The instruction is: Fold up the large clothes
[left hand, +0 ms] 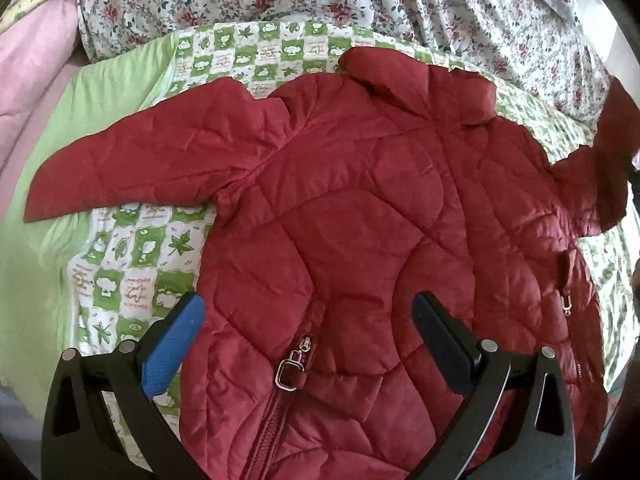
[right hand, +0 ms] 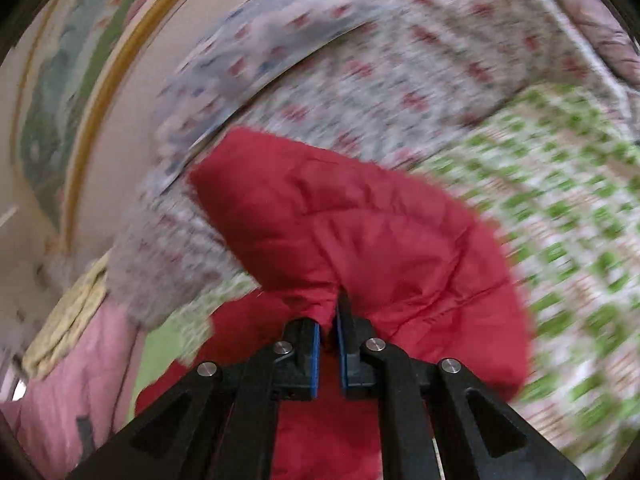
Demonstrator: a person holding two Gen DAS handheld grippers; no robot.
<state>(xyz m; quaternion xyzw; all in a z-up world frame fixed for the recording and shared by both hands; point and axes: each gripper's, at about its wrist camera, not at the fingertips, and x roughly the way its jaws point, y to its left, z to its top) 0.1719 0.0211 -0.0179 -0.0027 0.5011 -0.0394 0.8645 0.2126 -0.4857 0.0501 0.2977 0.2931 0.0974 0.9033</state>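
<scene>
The red quilted jacket (left hand: 360, 208) is lying front up on the green checked quilt (left hand: 132, 264) of the bed, zipper closed, one sleeve (left hand: 132, 168) spread out flat. The other sleeve (right hand: 360, 232) is being lifted by the right hand-held gripper (right hand: 329, 320), which is clenched on its fabric (this view is blurred). The left hand-held gripper (left hand: 308, 320) is hovering released over the lower front. The sleeve fold is, I judge, in hand; next the sleeve needs carrying across the chest and laying flat.
</scene>
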